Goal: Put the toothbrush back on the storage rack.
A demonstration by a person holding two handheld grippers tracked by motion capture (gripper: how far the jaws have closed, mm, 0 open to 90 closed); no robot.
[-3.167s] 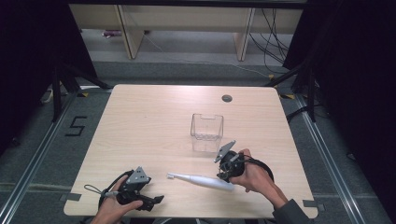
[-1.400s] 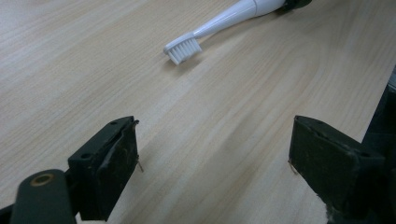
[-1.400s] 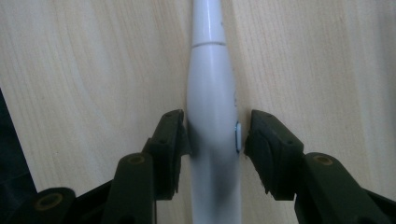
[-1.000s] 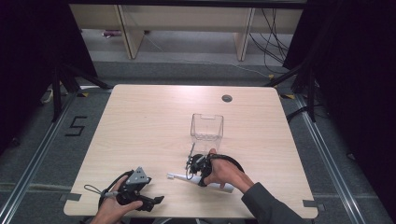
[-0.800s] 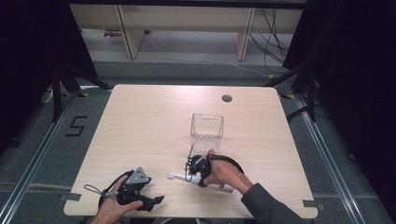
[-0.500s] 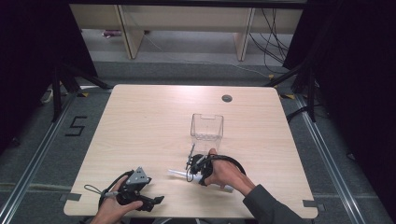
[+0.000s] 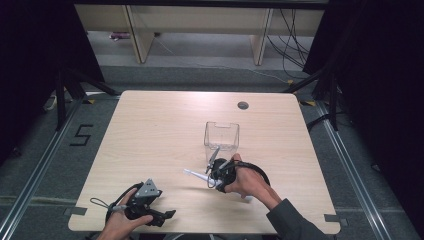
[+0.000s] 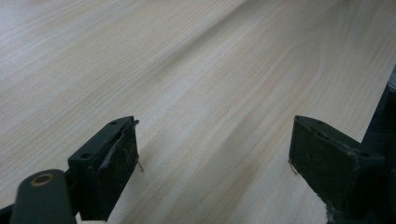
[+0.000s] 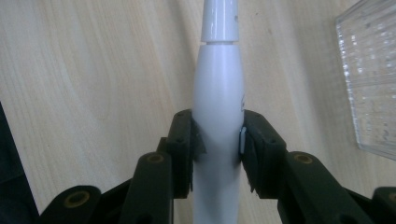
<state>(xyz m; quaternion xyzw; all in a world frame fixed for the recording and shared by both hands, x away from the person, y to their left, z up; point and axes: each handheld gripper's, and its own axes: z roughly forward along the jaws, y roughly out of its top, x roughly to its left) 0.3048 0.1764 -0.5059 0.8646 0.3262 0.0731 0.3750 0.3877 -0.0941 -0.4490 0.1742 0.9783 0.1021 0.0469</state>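
A white electric toothbrush (image 7: 196,175) lies slanted just above the table's front middle, its slim head end pointing left. My right gripper (image 7: 216,177) is shut on its thick handle. In the right gripper view the two black pads press on both sides of the white body (image 9: 218,93), and the neck runs up out of the picture; the gripper's point (image 9: 217,140) sits on the handle. My left gripper (image 7: 167,216) rests at the table's front left, held by a hand. Its jaws stand wide apart over bare wood (image 8: 215,158) with nothing between them.
A clear plastic box (image 7: 221,136) stands upright just behind the right gripper, and its ribbed wall (image 9: 371,79) is close on the right. A round cable hole (image 7: 243,105) sits near the far edge of the wooden table (image 7: 150,130). Wooden shelving stands beyond it.
My right gripper came in from the right and closed on the toothbrush's handle. It has now risen a little with the toothbrush. The left gripper stayed where it was.
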